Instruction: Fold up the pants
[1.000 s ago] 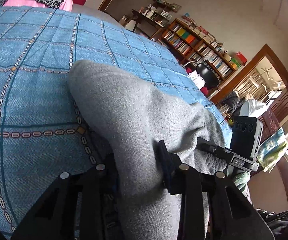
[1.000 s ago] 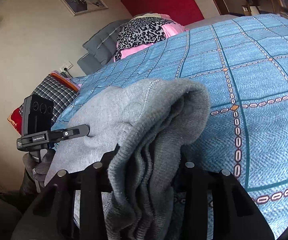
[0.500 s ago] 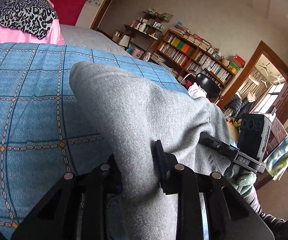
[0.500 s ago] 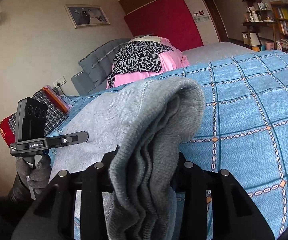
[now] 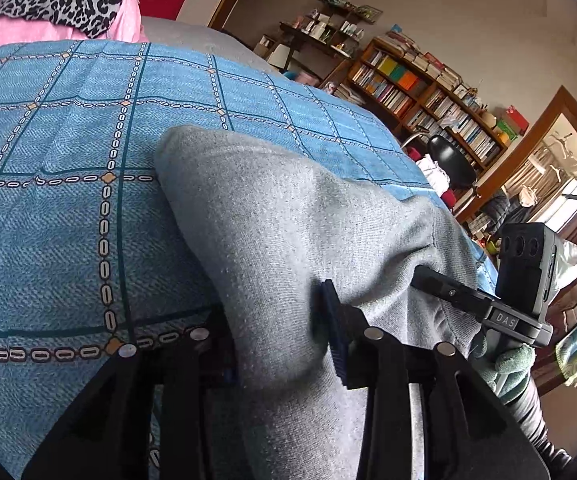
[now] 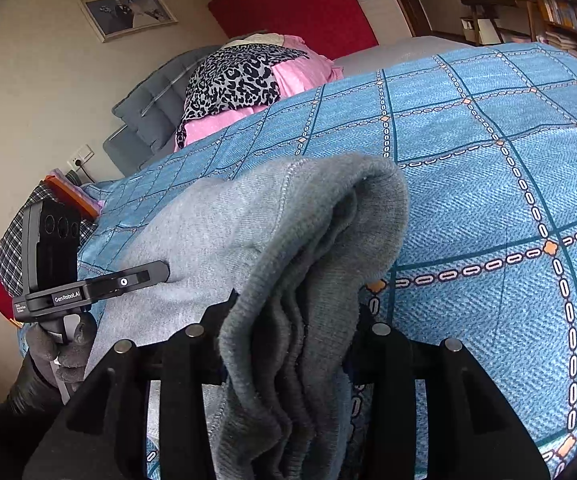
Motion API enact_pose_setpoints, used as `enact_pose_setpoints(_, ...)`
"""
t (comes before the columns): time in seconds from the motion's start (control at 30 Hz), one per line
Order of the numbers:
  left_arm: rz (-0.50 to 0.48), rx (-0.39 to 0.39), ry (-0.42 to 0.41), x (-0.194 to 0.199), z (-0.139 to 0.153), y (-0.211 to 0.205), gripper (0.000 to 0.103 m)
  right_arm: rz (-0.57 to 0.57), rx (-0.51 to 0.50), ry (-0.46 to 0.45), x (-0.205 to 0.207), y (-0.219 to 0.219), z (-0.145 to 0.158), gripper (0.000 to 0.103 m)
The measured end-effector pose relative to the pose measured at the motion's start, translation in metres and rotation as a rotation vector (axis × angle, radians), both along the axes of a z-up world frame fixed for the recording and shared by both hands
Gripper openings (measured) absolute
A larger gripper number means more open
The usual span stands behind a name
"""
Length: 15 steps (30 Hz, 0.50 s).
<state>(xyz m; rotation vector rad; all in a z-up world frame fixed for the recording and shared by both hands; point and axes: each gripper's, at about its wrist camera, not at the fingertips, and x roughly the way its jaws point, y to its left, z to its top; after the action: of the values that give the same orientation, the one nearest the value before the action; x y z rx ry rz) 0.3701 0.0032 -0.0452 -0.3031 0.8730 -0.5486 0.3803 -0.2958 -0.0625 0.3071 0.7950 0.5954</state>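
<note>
The grey pants [image 5: 288,216] hang between both grippers above the blue checked bedspread [image 5: 68,208]. My left gripper [image 5: 280,344] is shut on a thick fold of the grey fabric, which drapes over and past its fingers. My right gripper [image 6: 292,340] is shut on the ribbed grey end of the pants [image 6: 308,248], bunched in several layers. Each view shows the other gripper at the far side of the pants: the right one in the left wrist view [image 5: 484,308], the left one in the right wrist view [image 6: 100,284]. The fingertips are hidden by fabric.
A pink pillow with a leopard-print cloth [image 6: 244,80] lies at the head of the bed. A grey headboard [image 6: 148,112] stands behind it. Bookshelves [image 5: 420,84], a black chair [image 5: 452,160] and a doorway [image 5: 548,168] are past the bed's far side. A plaid bundle [image 6: 12,248] sits at the bed's corner.
Both grippers have dropped back toward the bedspread with the pants after rising half a second ago. The grip on the fabric is unchanged.
</note>
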Motion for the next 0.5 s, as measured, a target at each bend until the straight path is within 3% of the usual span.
enact_pose_setpoints(0.13, 0.039, 0.078, -0.026, -0.009, 0.001, -0.002, 0.06, -0.027, -0.019, 0.004, -0.004, -0.002, 0.0, 0.05)
enact_pose_setpoints(0.33, 0.069, 0.174, -0.089, -0.044, 0.012, -0.002, 0.062, -0.119, -0.046, -0.049, -0.043, -0.02, 0.011, 0.052)
enact_pose_setpoints(0.5, 0.044, 0.194, -0.141, -0.083, 0.011, -0.003, 0.062, -0.16, -0.072, -0.079, -0.078, -0.027, 0.016, 0.052)
